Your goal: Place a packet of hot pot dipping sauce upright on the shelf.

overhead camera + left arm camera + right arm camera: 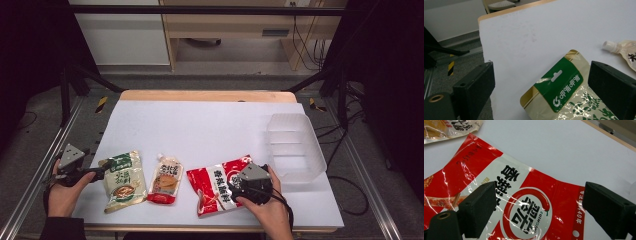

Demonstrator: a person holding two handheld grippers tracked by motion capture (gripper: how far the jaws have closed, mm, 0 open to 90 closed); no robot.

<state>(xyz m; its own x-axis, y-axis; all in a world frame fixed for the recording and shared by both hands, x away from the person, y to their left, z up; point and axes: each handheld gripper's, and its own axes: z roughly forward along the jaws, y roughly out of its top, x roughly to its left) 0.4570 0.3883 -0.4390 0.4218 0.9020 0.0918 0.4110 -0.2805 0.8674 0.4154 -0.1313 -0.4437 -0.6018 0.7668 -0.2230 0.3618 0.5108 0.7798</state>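
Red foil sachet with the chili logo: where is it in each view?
High view: red foil sachet lies front right of centre, under the right gripper.
Left gripper view: not in it.
Right gripper view: sachet lies beneath the open jaws.
Shared landmark: orange spouted pouch, left of the sachet; top left corner here.

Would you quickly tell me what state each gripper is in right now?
Left gripper: open, holding nothing, over the green pouch.
Right gripper: open, holding nothing, over the red packet.
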